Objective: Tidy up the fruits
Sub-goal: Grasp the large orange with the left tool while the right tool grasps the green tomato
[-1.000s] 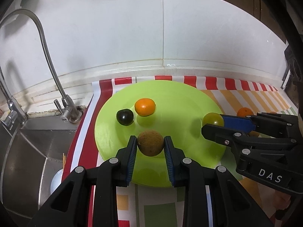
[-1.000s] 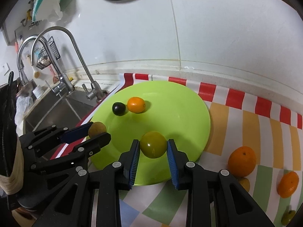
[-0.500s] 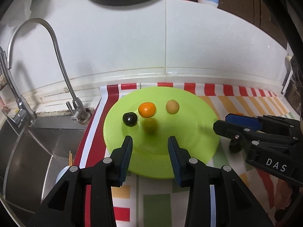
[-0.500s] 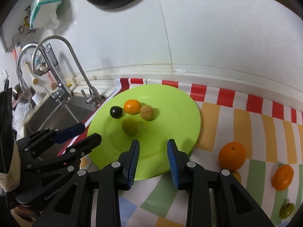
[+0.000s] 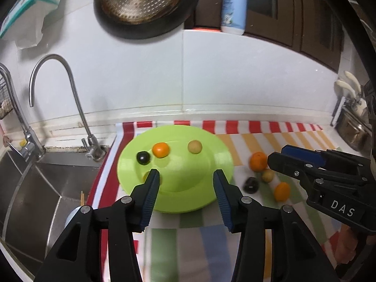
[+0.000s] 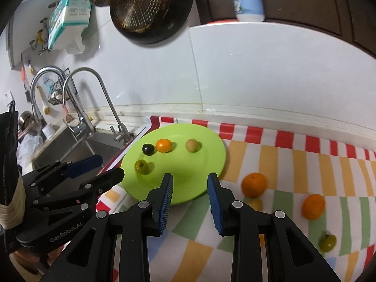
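Note:
A lime-green plate lies on a striped cloth. On it are a black fruit, a small orange, a tan fruit and a yellow-green fruit. On the cloth to the right lie an orange, a second, smaller orange, a small yellow fruit, a dark fruit and a green fruit. My left gripper hovers over the plate's near edge, its jaws opening, with nothing between them. My right gripper hangs beside it, jaws narrowly apart and empty.
A steel sink with a curved tap lies left of the cloth. The white tiled wall stands close behind the plate. A pan hangs on it, and a bottle stands on the ledge above.
The left gripper let go of the tan fruit and the right let go of the yellow-green one. Both fruits rolled across the plate. Both grippers pulled back and up, and the left jaws widened.

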The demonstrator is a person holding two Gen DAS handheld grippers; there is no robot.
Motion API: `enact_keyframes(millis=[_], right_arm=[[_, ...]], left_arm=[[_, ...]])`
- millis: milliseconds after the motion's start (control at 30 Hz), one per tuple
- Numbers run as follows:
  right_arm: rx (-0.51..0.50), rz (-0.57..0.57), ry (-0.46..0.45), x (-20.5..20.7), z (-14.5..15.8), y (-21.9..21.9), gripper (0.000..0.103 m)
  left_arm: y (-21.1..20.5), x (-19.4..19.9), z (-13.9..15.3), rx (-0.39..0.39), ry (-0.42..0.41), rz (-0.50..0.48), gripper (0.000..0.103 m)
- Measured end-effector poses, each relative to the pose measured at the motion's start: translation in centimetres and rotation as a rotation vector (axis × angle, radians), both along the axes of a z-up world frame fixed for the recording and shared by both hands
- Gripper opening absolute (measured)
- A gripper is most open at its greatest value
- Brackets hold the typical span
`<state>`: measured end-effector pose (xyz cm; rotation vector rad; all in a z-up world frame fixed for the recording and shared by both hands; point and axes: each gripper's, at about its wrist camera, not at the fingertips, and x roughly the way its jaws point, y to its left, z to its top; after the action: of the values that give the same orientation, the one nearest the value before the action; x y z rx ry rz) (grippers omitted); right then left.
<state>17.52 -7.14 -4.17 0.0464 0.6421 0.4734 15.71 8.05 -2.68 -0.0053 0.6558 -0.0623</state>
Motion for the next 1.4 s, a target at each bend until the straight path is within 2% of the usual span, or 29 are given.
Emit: enact_keyframes(millis=[400, 467, 500, 667, 967, 1167, 1400], right_arm=[[-0.008, -0.096, -0.044, -3.5, 1.6, -4.7, 0.031], [-0.013, -0.117, -0.048, -4.0, 1.7, -5.5, 0.034], [-0.013, -0.128, -0.051, -4.2, 1.7, -5.9, 0.04], [-0.021, -0.175, -0.052, -5.3, 1.5, -8.0, 0.041], [-0.055, -0.266, -0.049, -6.2, 0.7, -11.2, 0.041], [-0.089, -0.317, -0.052, -6.4, -0.3, -12.8, 0.041], [-0.09, -0.353, -0.002, -5.5, -2.2, -14.3, 0.041]], left_arm=[[-4.5, -2.4, 2.2, 0.007, -0.058, -0.082, 0.06], [-5.2, -2.6, 2.4, -0.001, -0.061, -0.097, 0.062], [-5.6, -2.7, 2.4, -0.003, -0.063, -0.105, 0.064], [-7.6, -3.0, 2.3, -0.006, -0.067, -0.14, 0.065], [-10.6, -3.2, 1.3, 0.052, -0.102, -0.177, 0.067], [-11.9, -2.4, 0.1, 0.05, -0.075, -0.187, 0.067], [-13.1, -1.2, -2.0, 0.058, -0.004, -0.195, 0.067]])
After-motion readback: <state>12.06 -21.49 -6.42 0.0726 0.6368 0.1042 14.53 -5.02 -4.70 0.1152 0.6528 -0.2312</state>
